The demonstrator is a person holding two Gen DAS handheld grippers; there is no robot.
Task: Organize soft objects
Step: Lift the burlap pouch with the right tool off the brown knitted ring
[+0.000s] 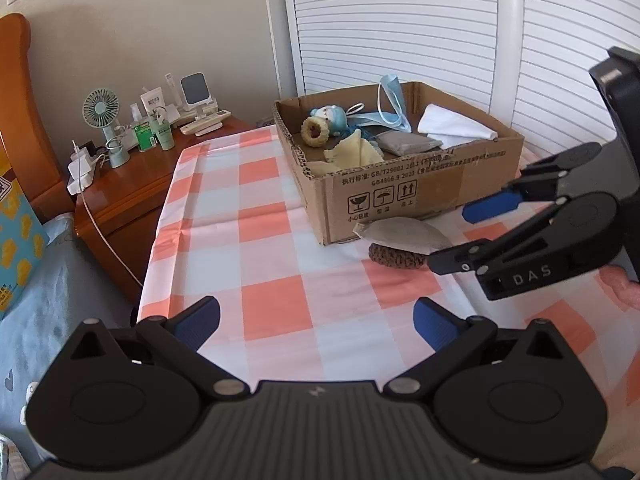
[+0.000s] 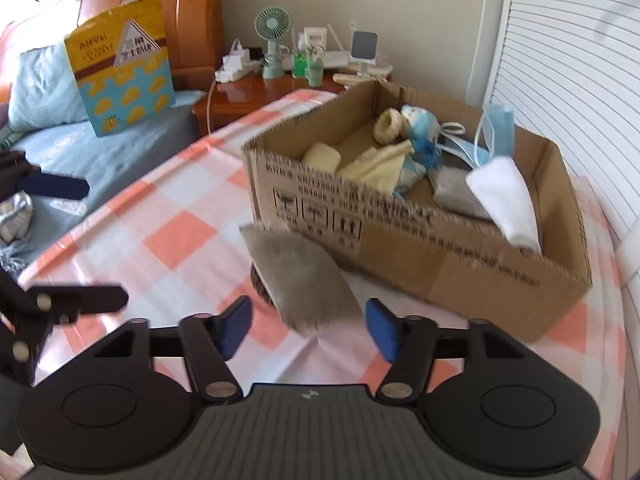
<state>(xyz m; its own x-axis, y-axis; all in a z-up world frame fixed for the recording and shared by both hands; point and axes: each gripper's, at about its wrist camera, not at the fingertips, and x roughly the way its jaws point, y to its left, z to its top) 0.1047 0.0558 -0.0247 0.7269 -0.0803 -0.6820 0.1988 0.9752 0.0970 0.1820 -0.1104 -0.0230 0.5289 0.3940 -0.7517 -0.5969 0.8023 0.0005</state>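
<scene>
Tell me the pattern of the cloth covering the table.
The tablecloth is a check of orange-pink and white squares; the left wrist view shows it best.

A cardboard box (image 1: 400,184) stands on the tabletop (image 1: 248,248), toward its far side, in front of the slatted doors (image 1: 400,20). In the box lie a plush toy (image 1: 328,118), a ring (image 1: 315,131), a folded cloth (image 1: 354,154), a small pouch (image 1: 408,142), a face mask (image 1: 390,100) hung over the back wall, and a towel (image 1: 456,122) at the right end. Just before the box's front wall a flat pouch (image 1: 400,234) rests on a knitted piece (image 1: 394,258). Left of the tabletop stands a nightstand (image 1: 132,184) carrying a fan (image 1: 102,114) and bottles (image 1: 144,134); the bed (image 2: 100,152) lies farther left.
</scene>
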